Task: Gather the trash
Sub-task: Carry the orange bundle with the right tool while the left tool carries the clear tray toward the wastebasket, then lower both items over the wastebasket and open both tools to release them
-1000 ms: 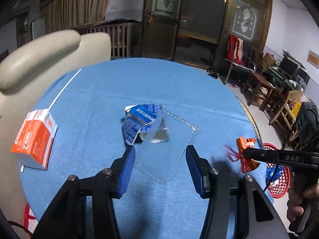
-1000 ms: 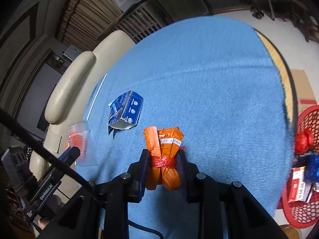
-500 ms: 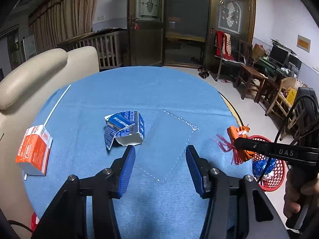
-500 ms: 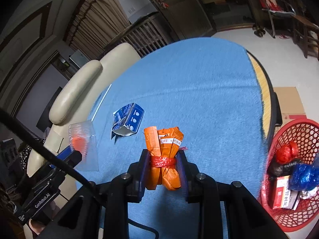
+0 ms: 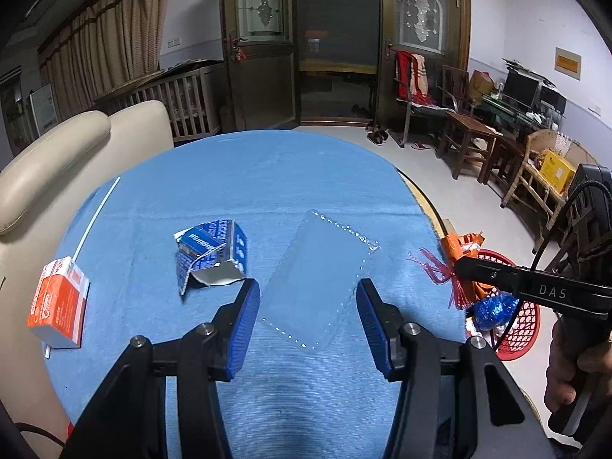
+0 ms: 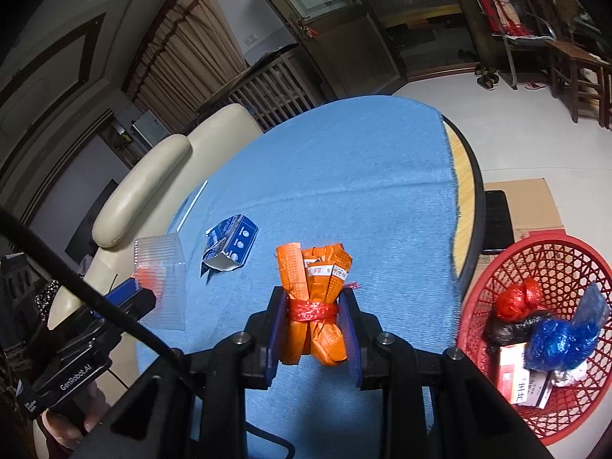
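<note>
"DAS" stood in pale letters on the black body of the right gripper [image 5: 455, 267], seen in the left wrist view. "GenRobot.AI" read along the black body of the left gripper [image 6: 132, 296], near left in the right wrist view. Print on the cartons was too small to read.

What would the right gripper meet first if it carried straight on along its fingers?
Probably bare blue tablecloth: the right gripper, shut on the orange bundle, points over open cloth. The red basket sits off to its right.
</note>
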